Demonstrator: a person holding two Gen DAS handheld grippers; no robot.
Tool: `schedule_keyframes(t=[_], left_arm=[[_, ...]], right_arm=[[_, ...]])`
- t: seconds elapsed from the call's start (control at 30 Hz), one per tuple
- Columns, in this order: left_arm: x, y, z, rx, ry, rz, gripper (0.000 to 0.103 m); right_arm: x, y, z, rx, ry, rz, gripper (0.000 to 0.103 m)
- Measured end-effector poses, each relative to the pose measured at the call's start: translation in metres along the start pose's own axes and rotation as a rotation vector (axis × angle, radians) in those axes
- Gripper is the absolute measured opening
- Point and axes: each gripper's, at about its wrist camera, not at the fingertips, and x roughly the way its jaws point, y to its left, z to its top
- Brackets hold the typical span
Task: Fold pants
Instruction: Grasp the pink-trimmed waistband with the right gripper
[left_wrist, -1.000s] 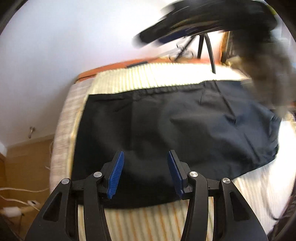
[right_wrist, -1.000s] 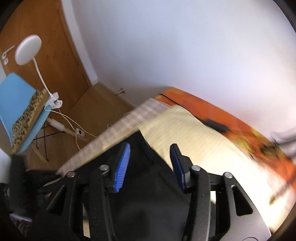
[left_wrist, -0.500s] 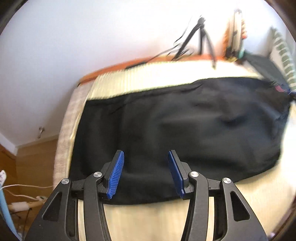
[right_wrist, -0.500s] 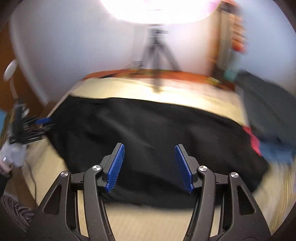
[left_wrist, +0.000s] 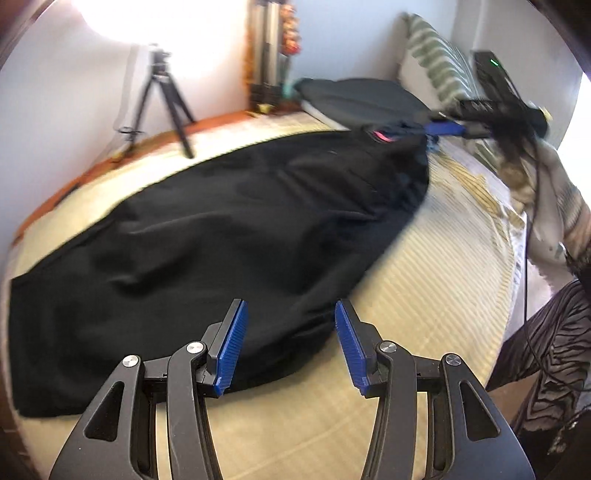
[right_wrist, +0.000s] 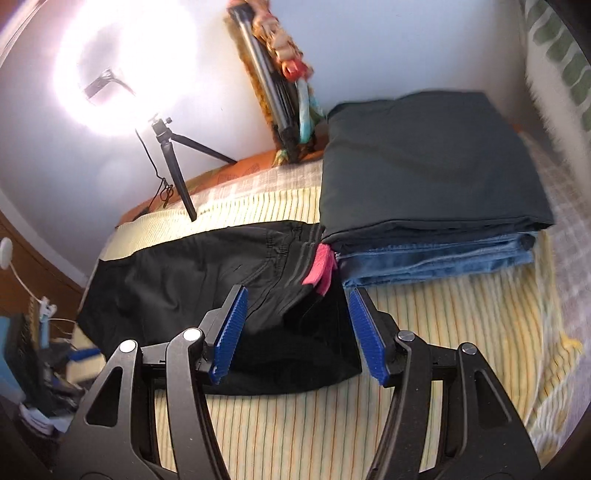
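From the left, the left gripper (left_wrist: 288, 343) hovers with jaws apart and empty over the black pants (left_wrist: 221, 236), which lie long on the striped bed (left_wrist: 424, 332), seemingly folded lengthwise with cross folds left, while the right gripper (right_wrist: 295, 328), jaws just widened and empty, hangs above their waistband end.
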Motion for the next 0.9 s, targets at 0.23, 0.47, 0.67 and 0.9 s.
schedule_keyframes(t=[0.23,0.47,0.67,0.9], left_arm=[[0.045,-0.009,0.007,0.005,0.086,-0.010,0.048],[0.058,-0.007,0.000,0.024,0.117,-0.013,0.048],[0.057,-0.005,-0.002,0.027,0.110,-0.023,0.048],[0.056,-0.007,-0.003,0.052,0.106,-0.020,0.048]], right_arm=[[0.055,-0.031,0.006,0.097,0.133,0.068,0.060],[0.068,-0.013,0.007,0.024,0.119,0.158,0.012],[0.037,0.046,0.019,-0.314,-0.070,0.006,0.007],[0.083,0.044,0.028,-0.420,0.007,-0.246,0.009]])
